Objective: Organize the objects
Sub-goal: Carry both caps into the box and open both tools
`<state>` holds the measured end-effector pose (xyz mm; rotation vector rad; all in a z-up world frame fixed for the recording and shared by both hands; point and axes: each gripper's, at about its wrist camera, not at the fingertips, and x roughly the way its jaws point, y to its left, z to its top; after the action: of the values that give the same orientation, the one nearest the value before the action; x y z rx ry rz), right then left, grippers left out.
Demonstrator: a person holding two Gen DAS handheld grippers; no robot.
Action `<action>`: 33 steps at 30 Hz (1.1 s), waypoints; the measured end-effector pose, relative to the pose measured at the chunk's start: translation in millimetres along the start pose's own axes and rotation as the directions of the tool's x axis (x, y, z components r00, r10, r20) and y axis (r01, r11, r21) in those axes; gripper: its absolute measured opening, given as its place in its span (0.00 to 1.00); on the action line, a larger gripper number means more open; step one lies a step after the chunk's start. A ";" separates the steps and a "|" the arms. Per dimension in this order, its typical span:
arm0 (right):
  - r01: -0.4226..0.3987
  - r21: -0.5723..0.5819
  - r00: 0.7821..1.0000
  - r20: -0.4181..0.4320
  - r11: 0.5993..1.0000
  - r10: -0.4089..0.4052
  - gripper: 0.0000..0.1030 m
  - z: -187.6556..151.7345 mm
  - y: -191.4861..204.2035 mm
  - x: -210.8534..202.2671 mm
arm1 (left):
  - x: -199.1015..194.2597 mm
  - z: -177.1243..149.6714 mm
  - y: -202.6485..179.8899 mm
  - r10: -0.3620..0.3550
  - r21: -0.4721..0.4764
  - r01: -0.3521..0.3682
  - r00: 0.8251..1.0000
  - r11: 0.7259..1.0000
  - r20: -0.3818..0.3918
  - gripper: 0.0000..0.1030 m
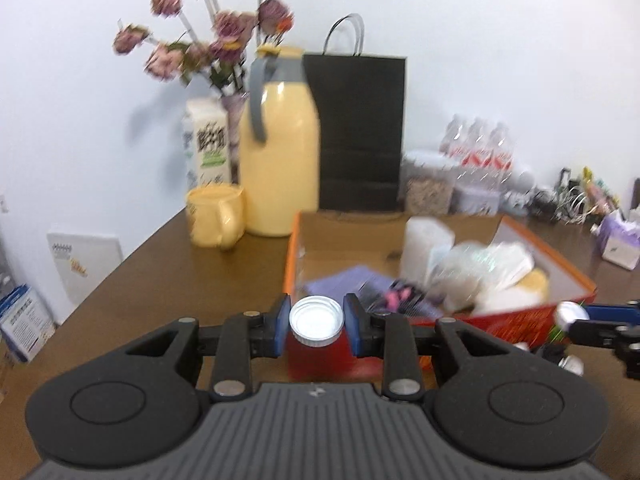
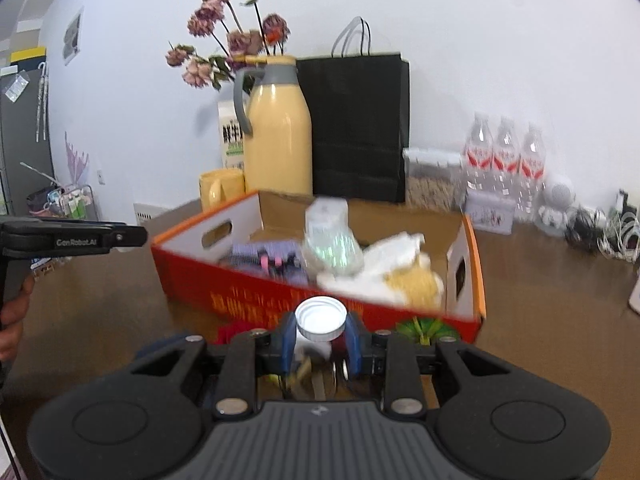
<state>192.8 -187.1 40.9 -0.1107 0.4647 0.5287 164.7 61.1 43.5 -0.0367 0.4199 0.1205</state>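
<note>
My left gripper (image 1: 316, 322) jaws clamp a red jar (image 1: 318, 354) with white lid; right gripper (image 2: 320, 334) jaws clamp a white-capped bottle (image 2: 321, 319). Both held just near of the orange cardboard box (image 2: 280, 296) on the table (image 1: 168, 280).

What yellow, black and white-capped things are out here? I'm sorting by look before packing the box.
Yellow: 2, the jug and the mug.
Black: 1, the paper bag.
White-capped bottles in the grippers: 2, left, right.
Total: 5.
</note>
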 end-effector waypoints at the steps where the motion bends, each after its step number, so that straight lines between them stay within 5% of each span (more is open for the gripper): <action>1: -0.001 -0.004 1.000 0.011 1.000 0.001 0.24 5.2 0.6 2.3 | 1.4 4.4 -4.6 -0.010 0.001 0.010 1.000 1.000 0.009 0.28; 14: 0.065 0.025 0.995 0.071 0.998 -0.066 0.25 54.9 -18.3 63.4 | 67.1 31.0 -53.6 -0.042 -0.015 0.042 0.999 0.999 0.016 0.28; 29: 0.085 0.060 0.995 0.048 0.995 -0.088 0.25 34.5 -34.3 83.4 | 86.7 13.1 -60.6 -0.018 0.027 0.018 1.000 0.999 0.010 0.30; 32: 0.099 0.056 0.994 0.034 0.994 -0.101 0.28 31.9 -32.6 84.8 | 81.8 12.0 -57.9 -0.002 0.032 0.001 0.999 0.999 0.034 0.44; 33: 0.099 0.055 0.994 0.032 0.994 -0.101 0.35 30.9 -32.1 85.1 | 80.7 11.8 -57.0 0.008 0.029 -0.009 0.999 1.000 0.041 0.62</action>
<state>286.3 -168.8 29.3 -0.0730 0.4371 0.4189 249.7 14.1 21.9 -0.0041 0.3808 0.1233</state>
